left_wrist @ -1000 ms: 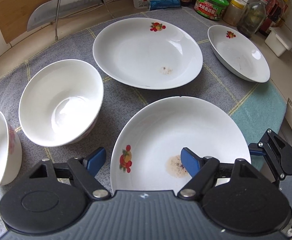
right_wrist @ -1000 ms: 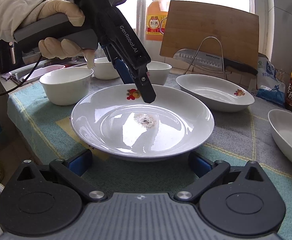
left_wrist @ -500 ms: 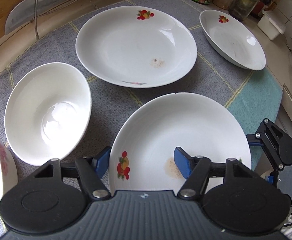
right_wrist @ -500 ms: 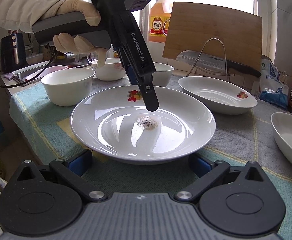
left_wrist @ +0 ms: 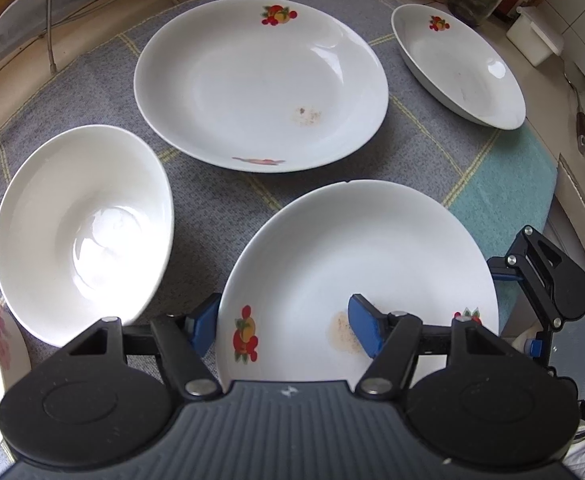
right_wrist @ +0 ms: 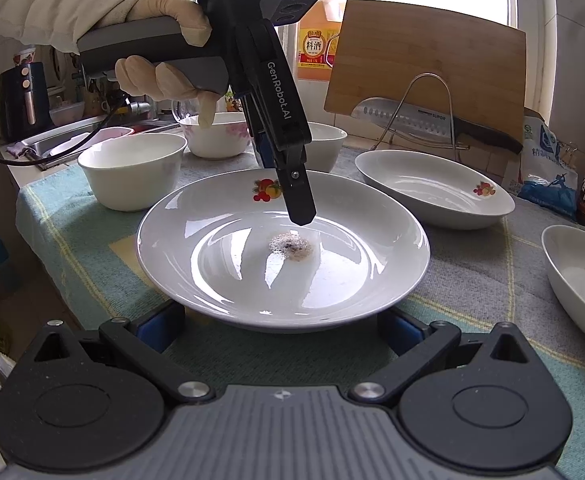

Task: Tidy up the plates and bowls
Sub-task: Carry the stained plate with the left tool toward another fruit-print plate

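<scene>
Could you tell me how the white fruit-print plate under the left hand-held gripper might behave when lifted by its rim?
The glossy white fruit-print plate looks rigid, breakable ceramic. Its shiny glaze may slip in the pads. Gripped at one edge, the wide, shallow plate would probably tilt.

The near plate [left_wrist: 356, 256] lies on the cloth [left_wrist: 220, 200] right under the left gripper [left_wrist: 282, 326], its rim between the fingers; a second plate [left_wrist: 260, 80] lies past it; a bowl [left_wrist: 80, 232] sits just left; a third plate [left_wrist: 458, 64] lies far right
</scene>
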A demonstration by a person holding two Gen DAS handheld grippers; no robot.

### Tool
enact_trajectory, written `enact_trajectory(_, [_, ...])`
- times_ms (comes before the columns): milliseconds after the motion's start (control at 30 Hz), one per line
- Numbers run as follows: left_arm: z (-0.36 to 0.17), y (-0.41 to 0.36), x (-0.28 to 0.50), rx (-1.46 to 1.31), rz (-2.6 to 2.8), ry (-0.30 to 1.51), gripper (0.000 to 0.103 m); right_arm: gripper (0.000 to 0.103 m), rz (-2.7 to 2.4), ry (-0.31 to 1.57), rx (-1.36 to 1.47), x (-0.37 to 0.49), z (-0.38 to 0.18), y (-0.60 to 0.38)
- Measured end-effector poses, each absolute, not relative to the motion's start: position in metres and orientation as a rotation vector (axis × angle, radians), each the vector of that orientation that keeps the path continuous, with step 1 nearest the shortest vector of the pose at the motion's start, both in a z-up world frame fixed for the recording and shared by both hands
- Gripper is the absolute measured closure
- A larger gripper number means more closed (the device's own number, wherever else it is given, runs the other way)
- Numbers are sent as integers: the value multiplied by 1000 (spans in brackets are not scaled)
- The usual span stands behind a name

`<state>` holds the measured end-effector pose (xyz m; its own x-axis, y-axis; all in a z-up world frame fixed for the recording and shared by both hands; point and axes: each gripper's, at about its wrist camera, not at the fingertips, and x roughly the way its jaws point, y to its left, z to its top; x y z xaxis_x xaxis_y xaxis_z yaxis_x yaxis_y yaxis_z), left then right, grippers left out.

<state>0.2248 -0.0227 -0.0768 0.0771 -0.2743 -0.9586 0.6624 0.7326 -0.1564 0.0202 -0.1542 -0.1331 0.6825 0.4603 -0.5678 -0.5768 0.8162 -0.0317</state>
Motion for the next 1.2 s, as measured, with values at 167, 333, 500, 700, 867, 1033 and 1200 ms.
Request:
enact_trajectory(167, [-76,-21,229,333,-733,1335,40,0,585,586,-221,21,-133,-153])
enact_trajectory(333, [-74,-17,232,302,-758,1354,40,0,591,608,-232,23,-130,-154])
enact_trajectory(500, [-72,-15,232,273,-781,1369,40,0,601,629,-239,24,-128,-156])
enact_trajectory(700, [-70,-15,232,267,-791,1375,40,0,605,649,-246,25,-126,-156])
enact_trajectory(867, [-68,-18,231,270,-793,1368,40,0,606,660,-246,27,-123,-156])
enact_trajectory(1033, [-63,-21,231,266,-794,1356,40,0,608,656,-249,28,-116,-158])
enact_trajectory(1200, [-55,-25,231,261,-797,1340,40,0,606,655,-261,29,-111,-162])
